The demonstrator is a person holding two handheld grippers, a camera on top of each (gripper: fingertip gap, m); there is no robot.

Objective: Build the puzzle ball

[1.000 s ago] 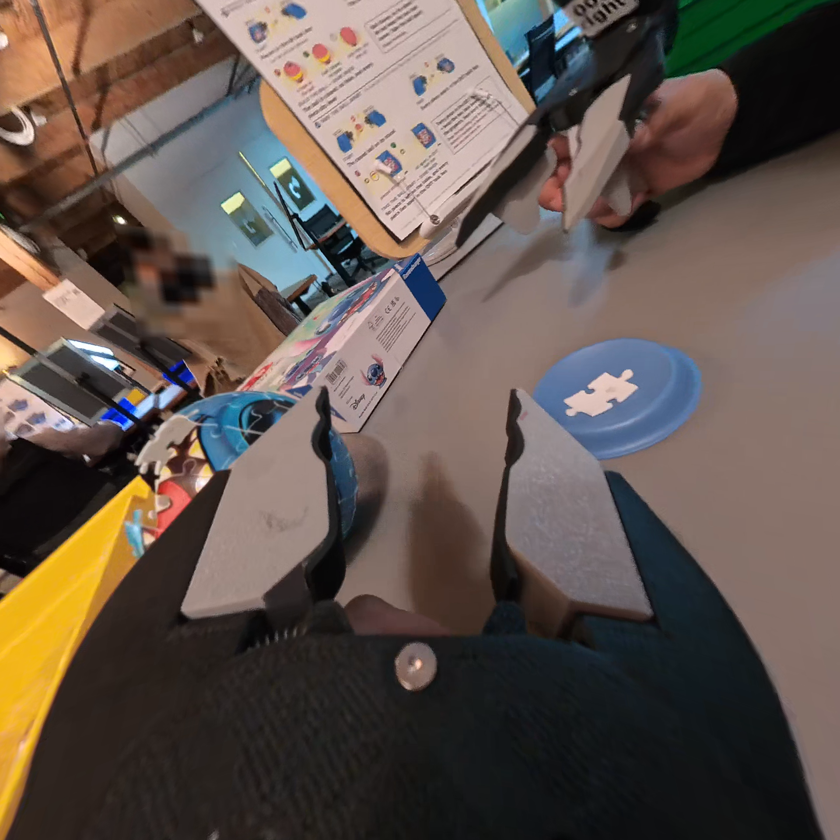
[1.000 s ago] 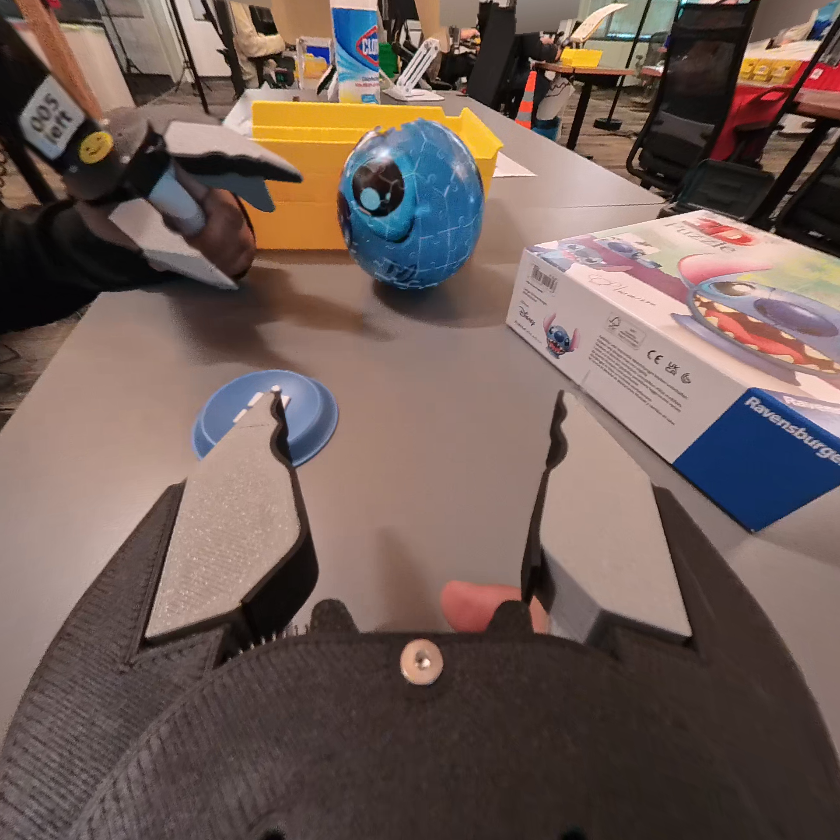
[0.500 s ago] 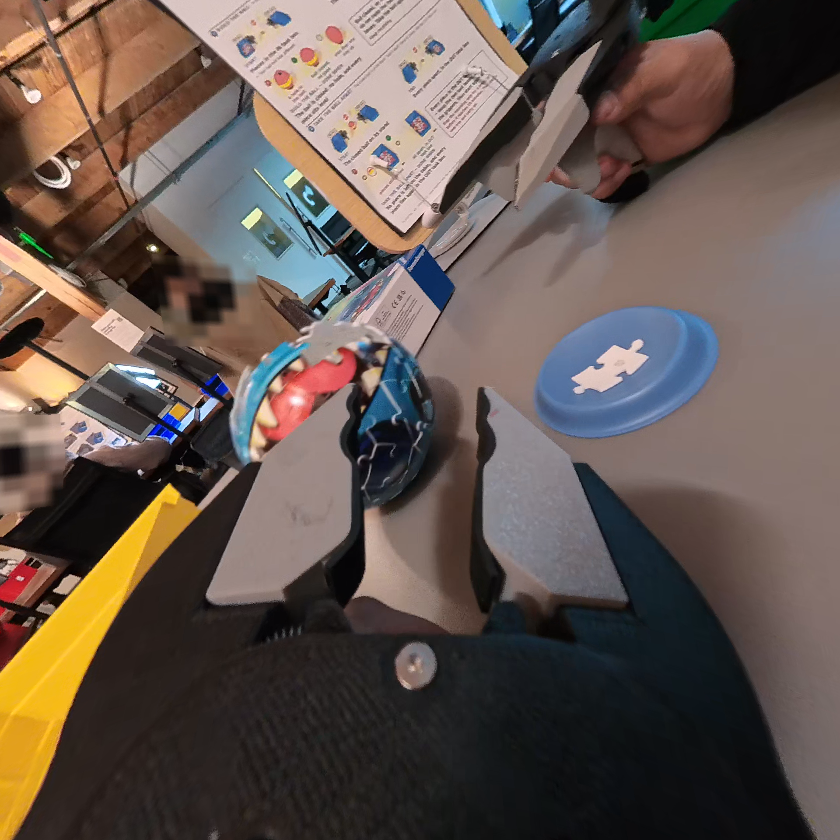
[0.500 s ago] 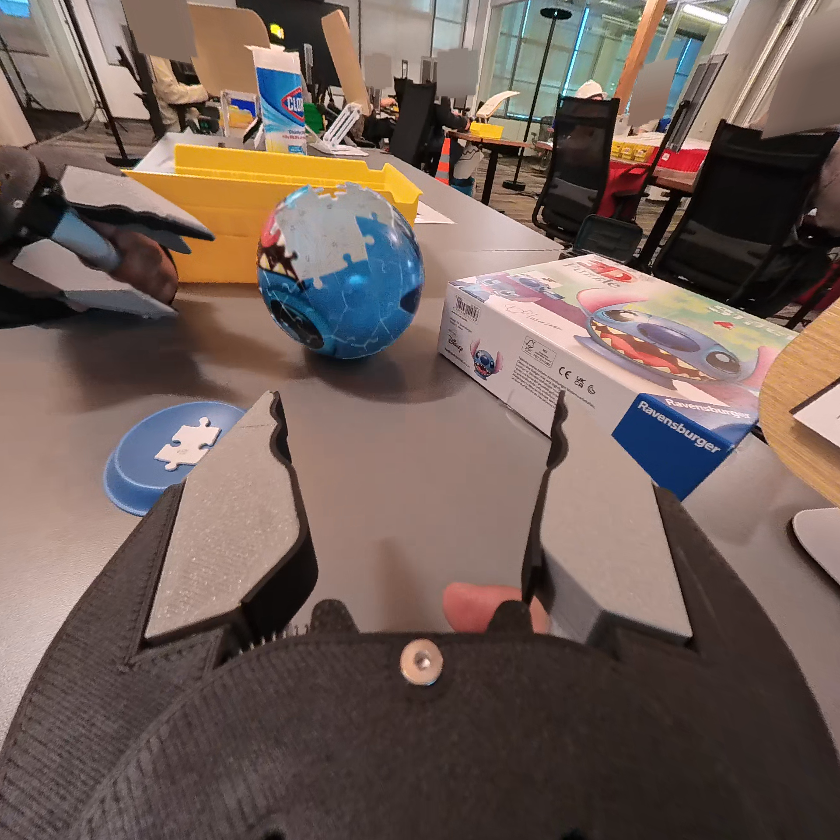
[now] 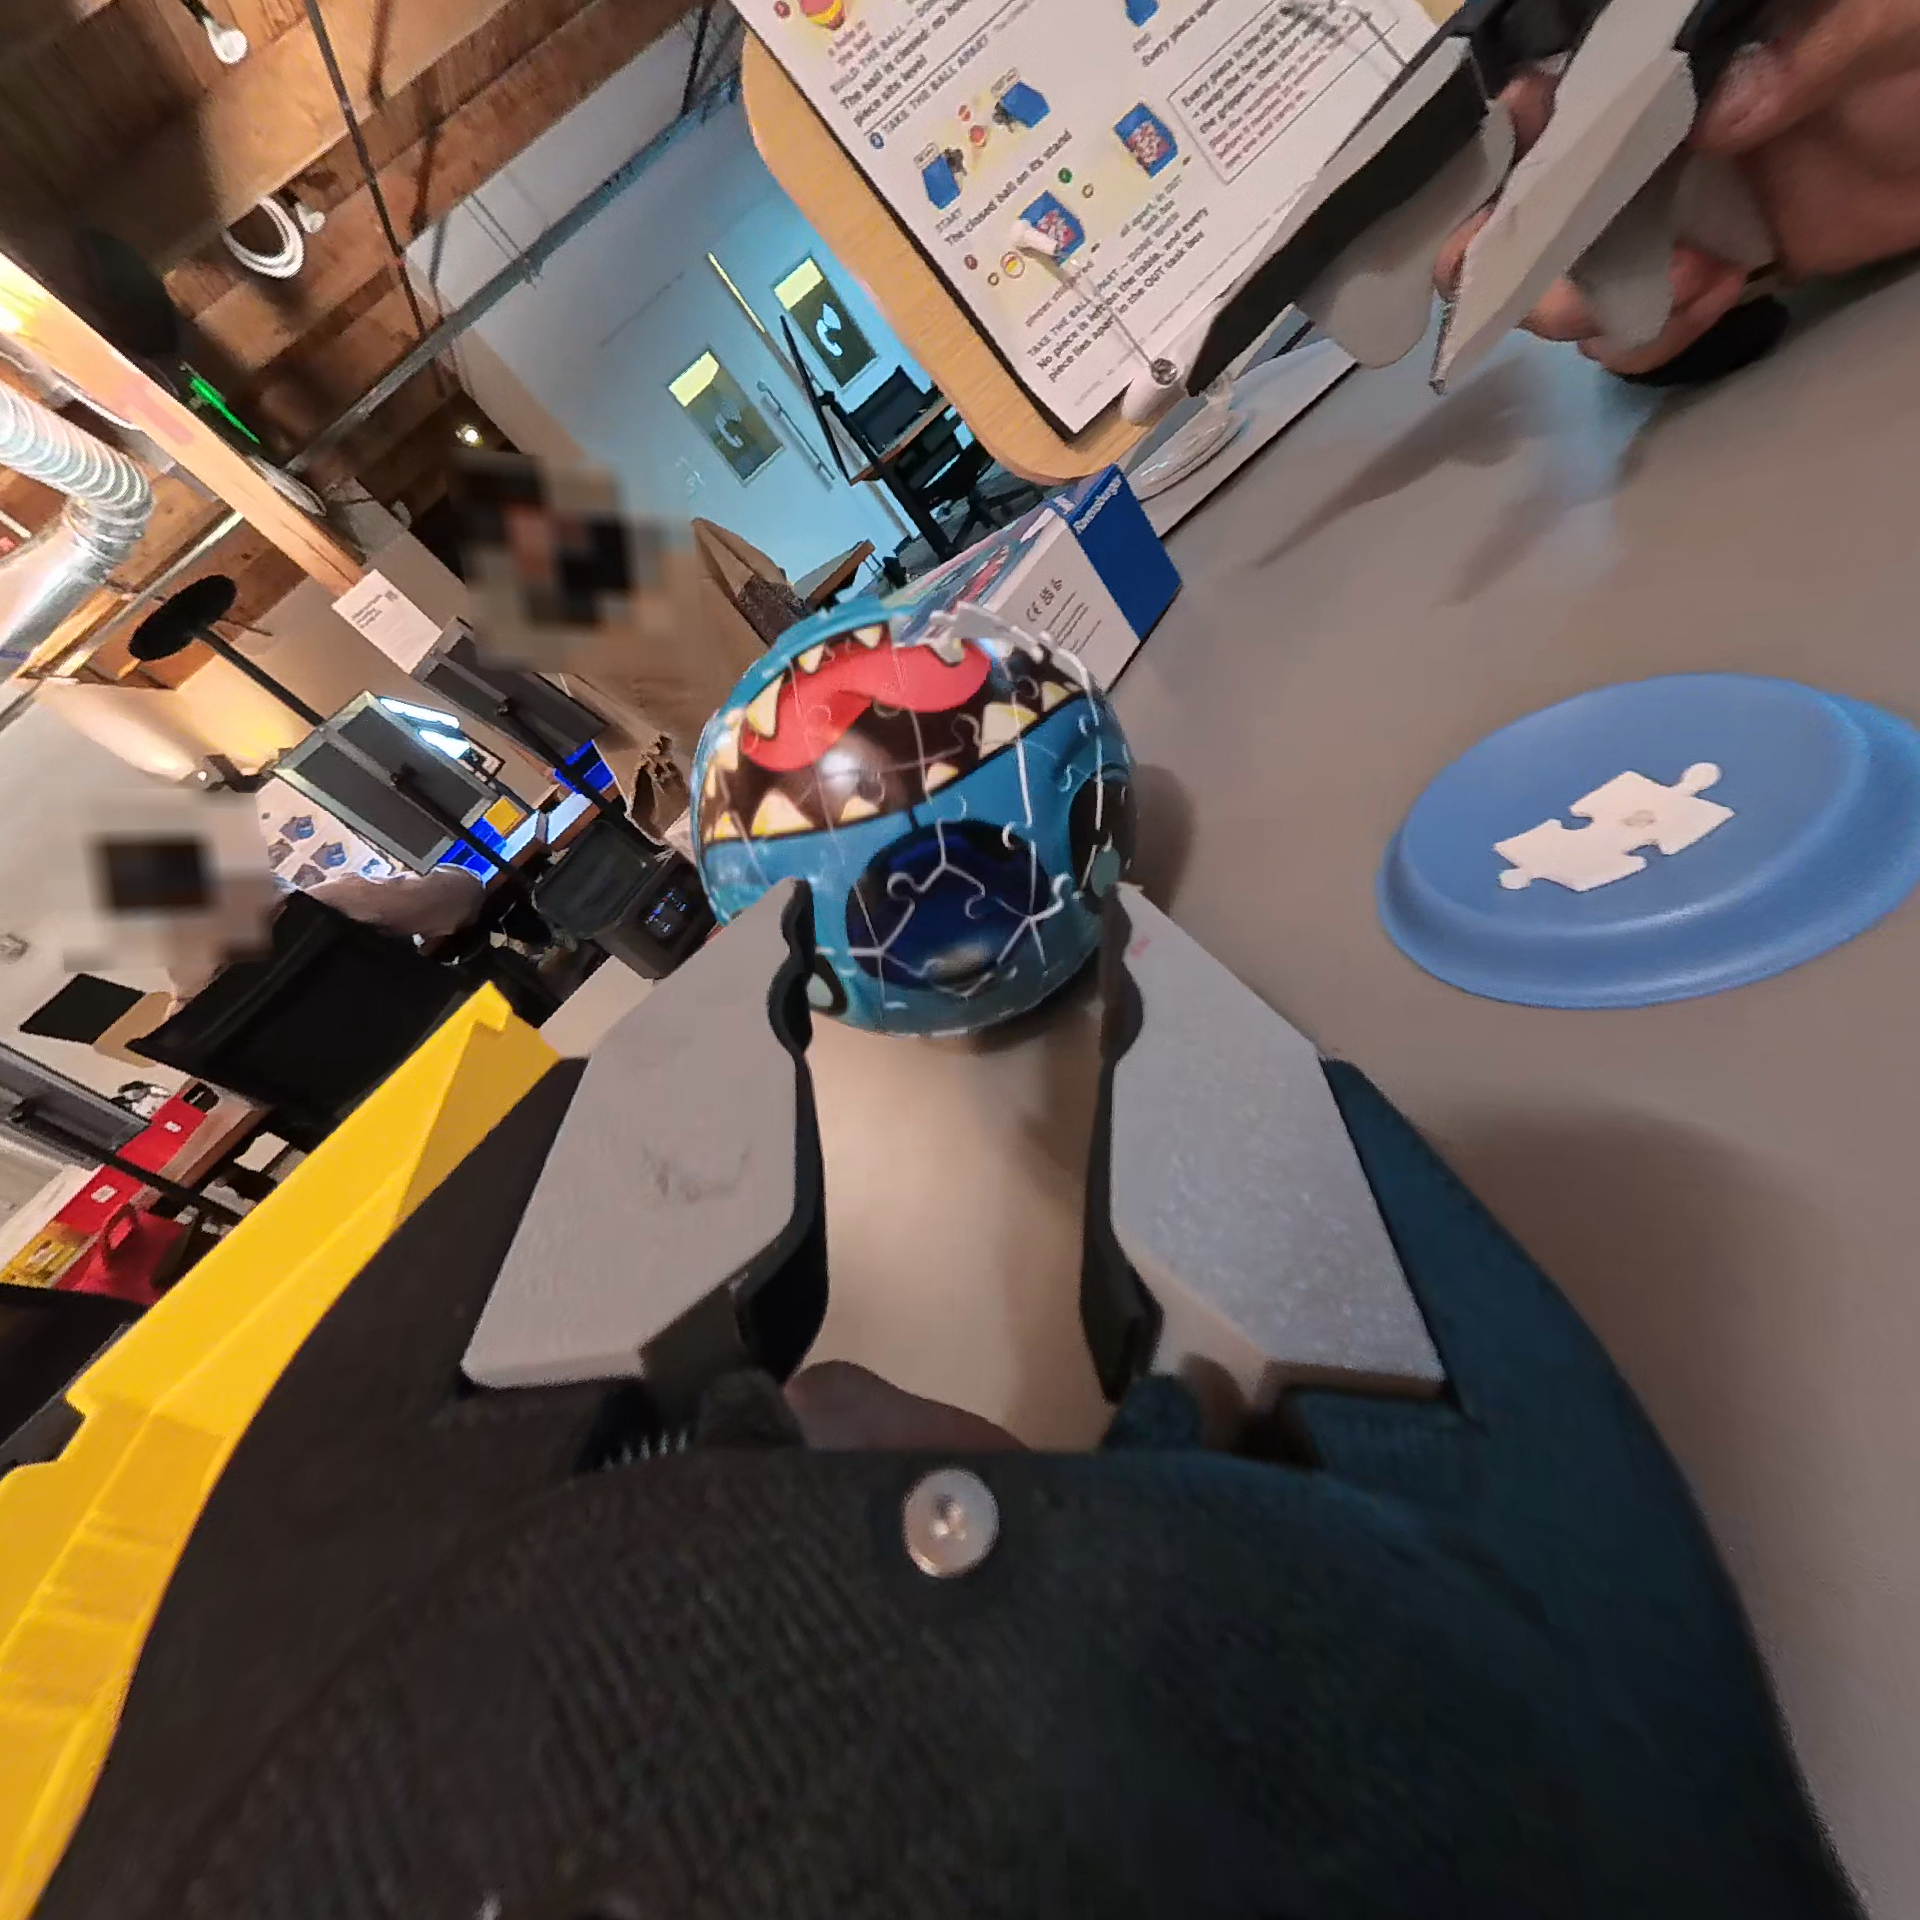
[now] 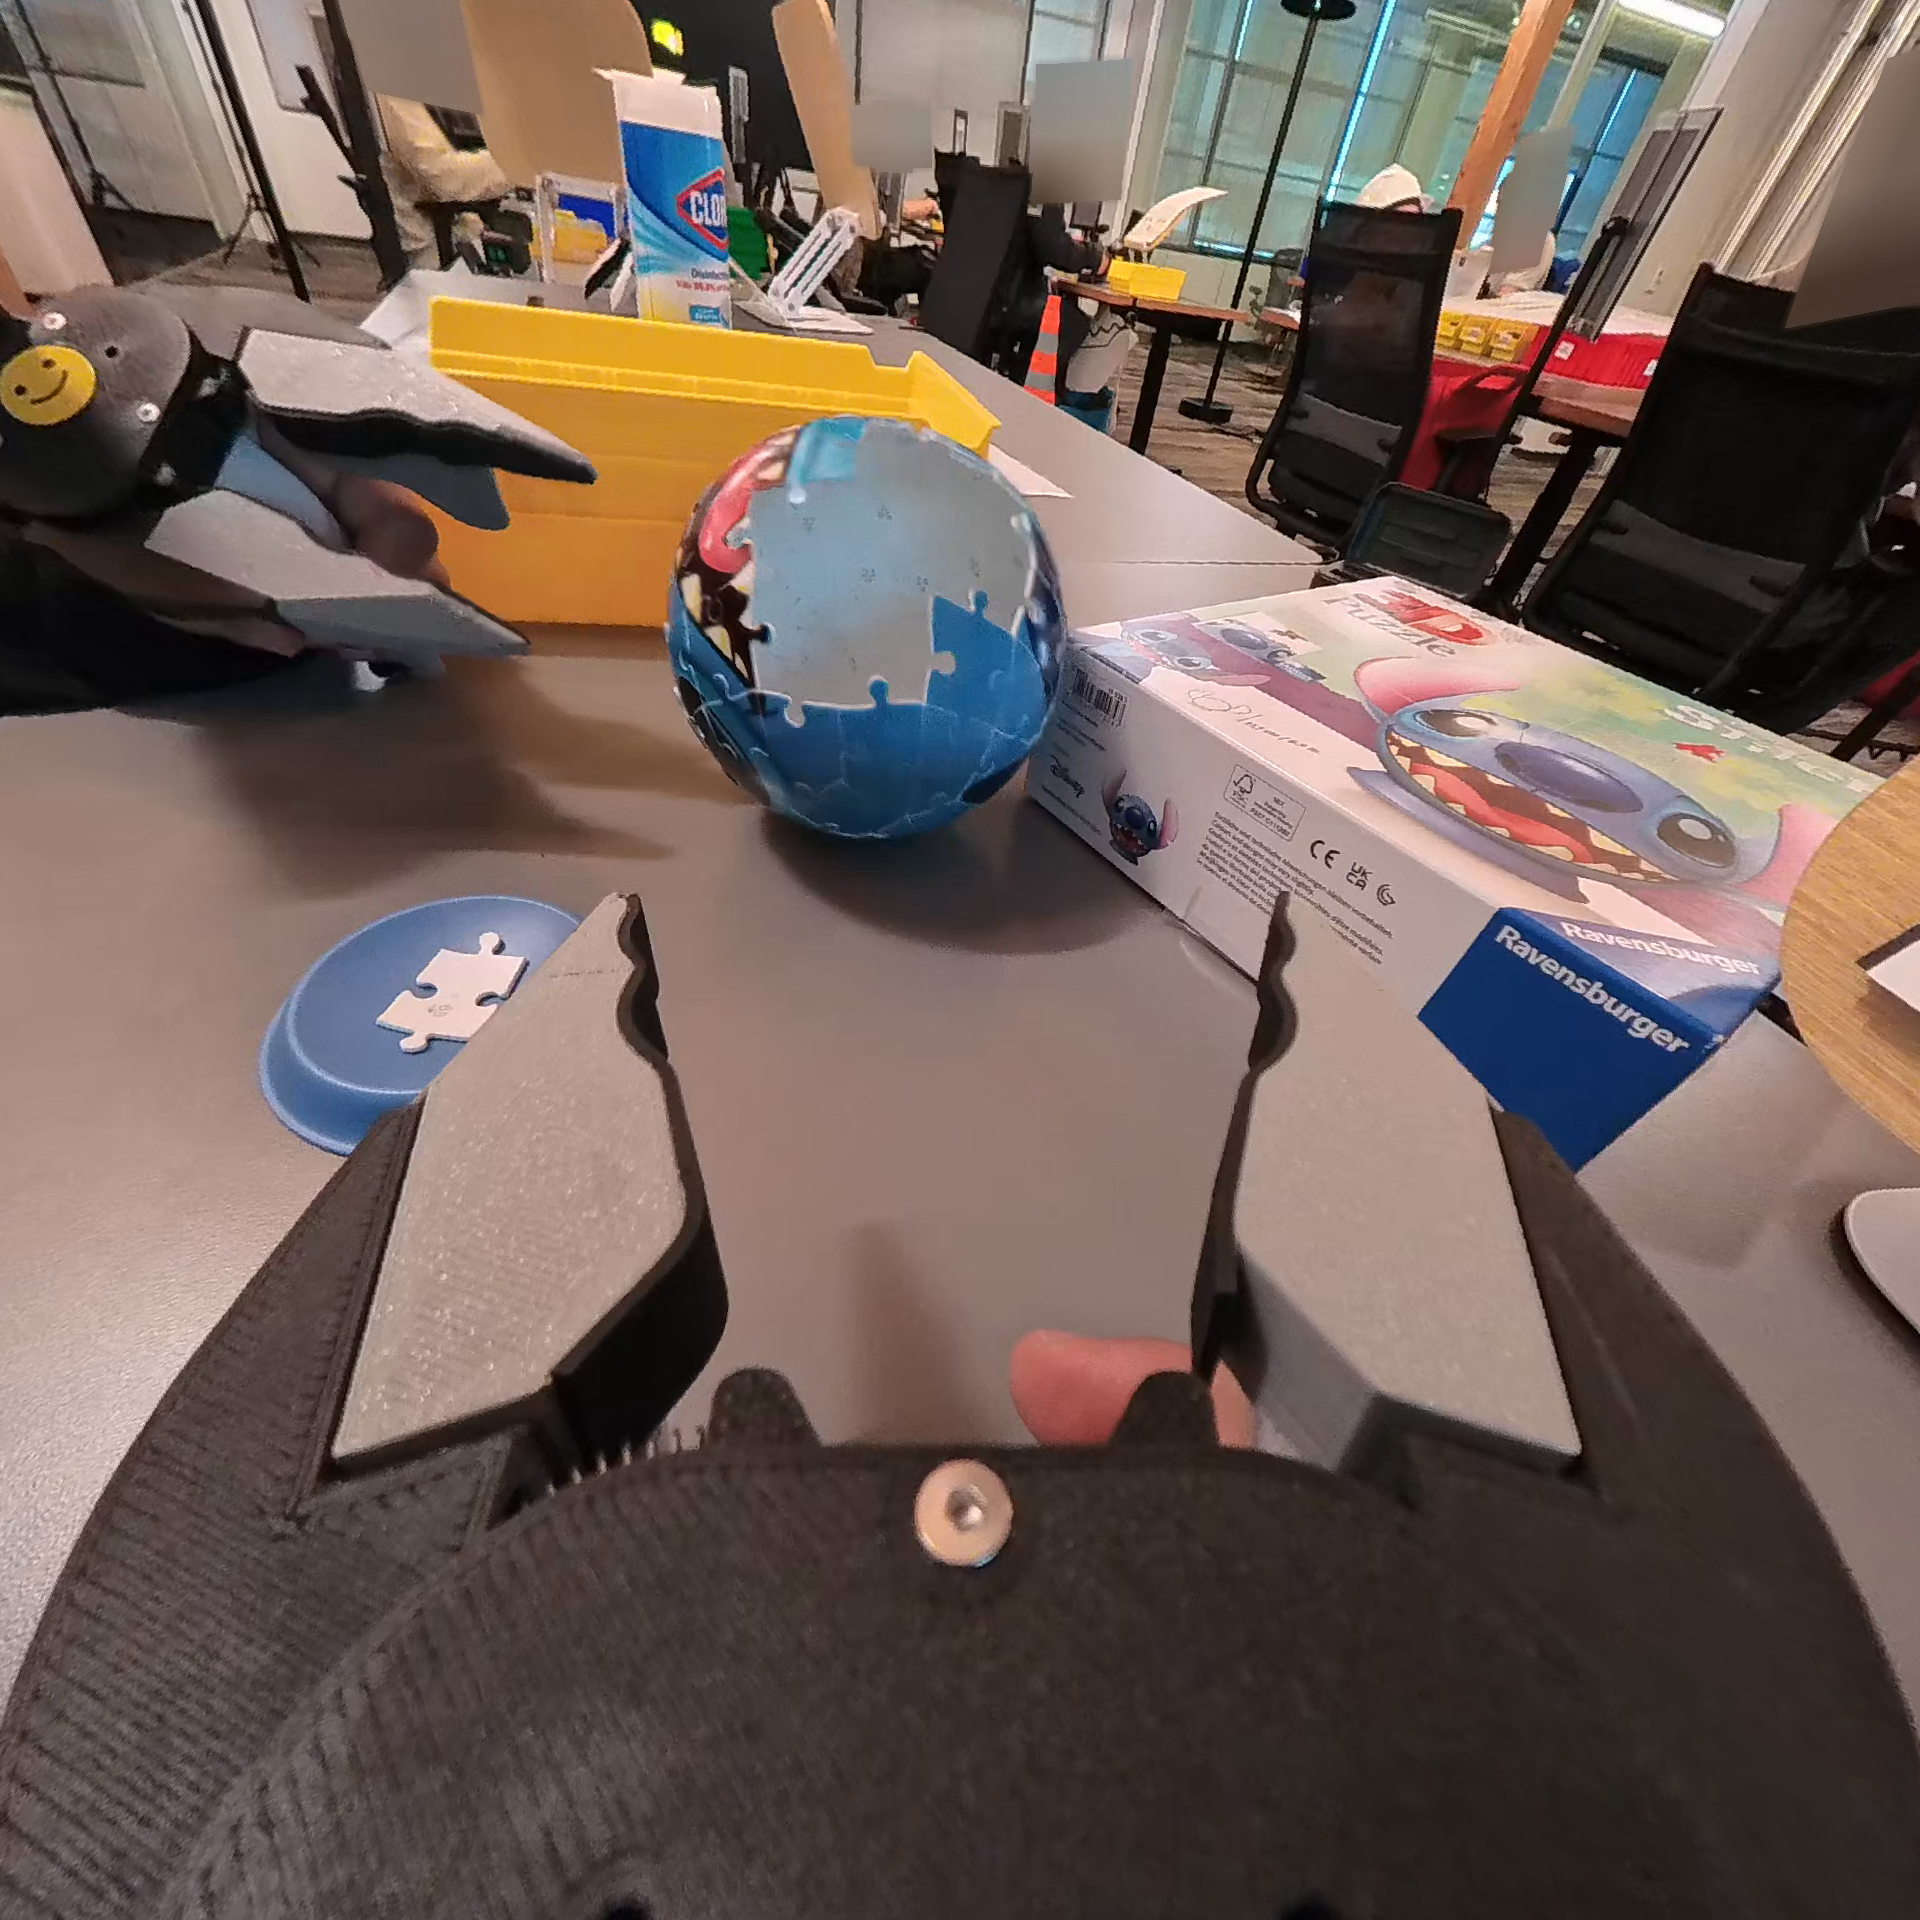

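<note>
Puzzle ball [image 6: 862, 644] sits on the table [image 6: 935, 1039] against the puzzle box [image 6: 1455, 790], big gap up top. Both tools are spread apart and empty: left tool [image 5: 951, 935], right tool [image 6: 951, 935]. Next up, I'd guess: grab the loose piece [image 6: 449, 989] in the blue stand [image 6: 343, 1081] at 9 o'clock.

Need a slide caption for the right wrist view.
Open right tool faces the unfinished puzzle ball; a loose puzzle piece lies on the blue stand.

Yellow bin [image 6: 665, 436] — wipes canister [image 6: 675, 234] behind, office chairs [image 6: 1704, 499] beyond
</note>
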